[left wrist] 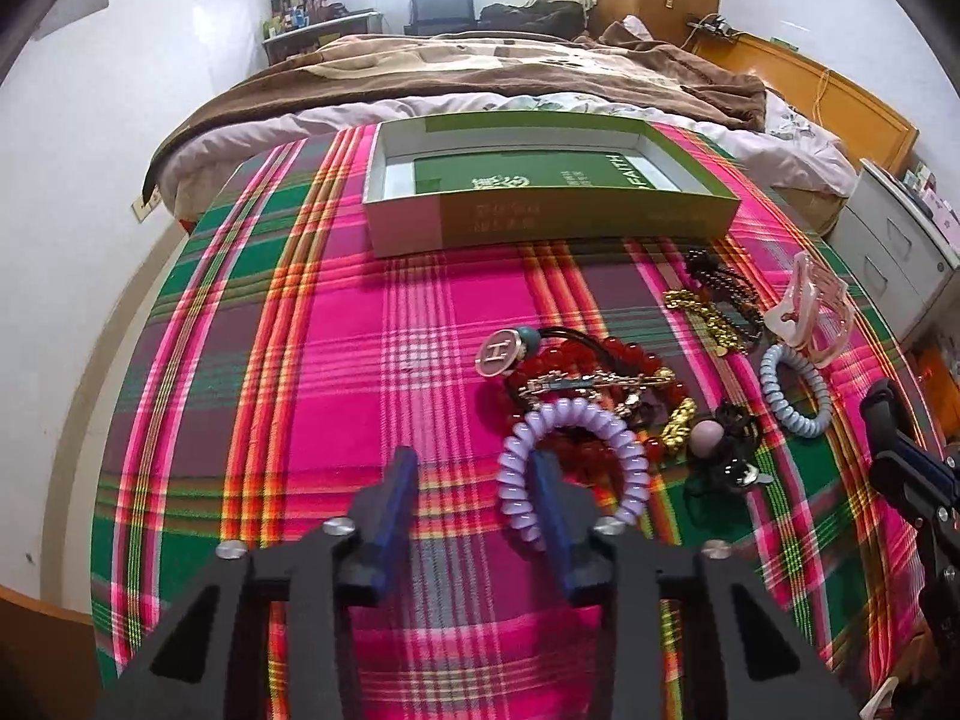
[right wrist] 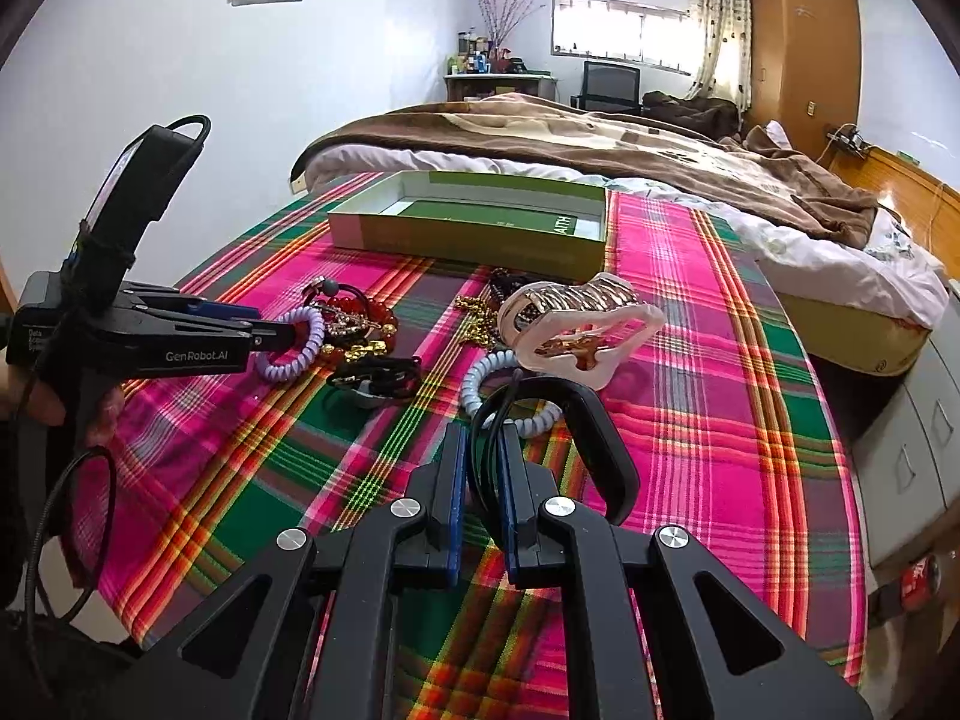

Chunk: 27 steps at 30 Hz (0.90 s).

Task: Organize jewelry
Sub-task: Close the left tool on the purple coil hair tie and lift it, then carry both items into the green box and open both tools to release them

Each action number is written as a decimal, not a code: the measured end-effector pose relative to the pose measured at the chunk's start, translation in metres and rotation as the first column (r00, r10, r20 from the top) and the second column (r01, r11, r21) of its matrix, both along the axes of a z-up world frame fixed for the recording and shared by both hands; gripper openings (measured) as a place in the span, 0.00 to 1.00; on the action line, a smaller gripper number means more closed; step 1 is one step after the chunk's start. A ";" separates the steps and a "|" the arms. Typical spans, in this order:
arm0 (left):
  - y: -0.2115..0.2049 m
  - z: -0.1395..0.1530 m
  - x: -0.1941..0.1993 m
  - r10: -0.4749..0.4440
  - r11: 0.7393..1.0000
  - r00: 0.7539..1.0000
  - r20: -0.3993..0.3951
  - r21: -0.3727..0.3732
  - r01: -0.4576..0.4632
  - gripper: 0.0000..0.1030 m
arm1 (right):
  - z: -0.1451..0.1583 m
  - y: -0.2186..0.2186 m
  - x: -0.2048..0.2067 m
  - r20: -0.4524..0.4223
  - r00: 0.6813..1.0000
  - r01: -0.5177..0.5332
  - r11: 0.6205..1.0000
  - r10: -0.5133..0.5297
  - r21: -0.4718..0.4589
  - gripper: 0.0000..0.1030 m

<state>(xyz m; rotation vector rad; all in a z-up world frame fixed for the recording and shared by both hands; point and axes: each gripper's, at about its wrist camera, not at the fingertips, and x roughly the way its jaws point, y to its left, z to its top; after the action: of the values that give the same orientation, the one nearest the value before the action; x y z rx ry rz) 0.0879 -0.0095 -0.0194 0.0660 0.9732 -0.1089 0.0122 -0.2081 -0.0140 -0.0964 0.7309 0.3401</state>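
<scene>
My left tongs (left wrist: 474, 480) stood released, the right finger already inside the purple coil tie (left wrist: 570, 468) just ahead. My right tongs (right wrist: 483, 480) clenched a black headband (right wrist: 591, 426).

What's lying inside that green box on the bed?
The green box holds only a flat green printed sheet on its floor; no jewelry shows there. The near wall hides the front strip of the floor.

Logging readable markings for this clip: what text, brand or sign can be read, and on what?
"FAITH" on the green box floor; cut to "AITH" in the right wrist view.
"GenRobot.AI" on the left gripper body.
"H" on the round charm.
Characters on the box front and a small gripper label: too blurred.
</scene>
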 end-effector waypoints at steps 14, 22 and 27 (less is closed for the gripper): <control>0.002 0.018 -0.012 -0.024 0.997 0.999 0.039 -0.073 0.027 0.09 | 0.011 -0.002 0.006 0.027 1.000 0.011 1.000 -0.011 0.002 0.10; 0.008 0.043 -0.008 -0.013 0.994 0.997 0.077 -0.106 0.021 0.09 | 0.036 -0.006 0.028 0.061 0.998 0.013 1.000 -0.014 0.012 0.10; 0.012 0.059 0.012 -0.007 0.992 0.996 0.093 -0.126 0.019 0.09 | 0.053 -0.006 0.057 0.077 0.997 0.006 1.000 -0.006 0.011 0.10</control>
<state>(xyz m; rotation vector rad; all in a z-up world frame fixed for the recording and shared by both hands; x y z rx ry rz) 0.0999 0.0024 0.0391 -0.0390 0.8714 -0.1776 0.0695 -0.2140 0.0389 -0.0968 0.6526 0.3326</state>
